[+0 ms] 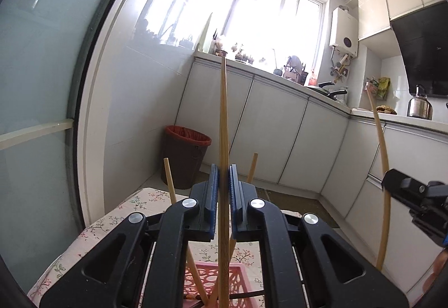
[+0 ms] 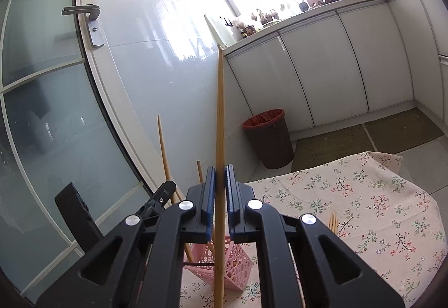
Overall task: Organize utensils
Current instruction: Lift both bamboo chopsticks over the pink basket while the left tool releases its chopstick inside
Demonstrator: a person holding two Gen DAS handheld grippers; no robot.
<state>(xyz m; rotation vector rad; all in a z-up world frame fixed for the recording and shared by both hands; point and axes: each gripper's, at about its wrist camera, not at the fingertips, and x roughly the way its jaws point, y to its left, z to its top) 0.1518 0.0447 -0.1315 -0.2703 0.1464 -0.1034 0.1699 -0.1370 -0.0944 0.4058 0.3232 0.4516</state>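
Both grippers are clamping their jaws on upright bamboo chopsticks, the left gripper (image 1: pixel 224 176) and right gripper (image 2: pixel 220 177) hovering above the pink basket (image 2: pixel 238 266) on the desk (image 2: pixel 364 210); light, stiff, slippery sticks, best pinched mid-shaft.

left tongs (image 1: pixel 224 182) chopstick (image 1: pixel 223 123) runs off bottom edge, lower end unseen; pink basket (image 1: pixel 243 278) mostly hidden behind tongs body, bottom cut off; right tongs (image 2: pixel 220 184) chopstick (image 2: pixel 219 126) also cut at bottom edge; loose chopsticks (image 2: pixel 333 221) on surface (image 2: pixel 378 210) half hidden, count unclear; window (image 1: pixel 268 16) blown out; windowsill clutter (image 1: pixel 240 53) too small to identify
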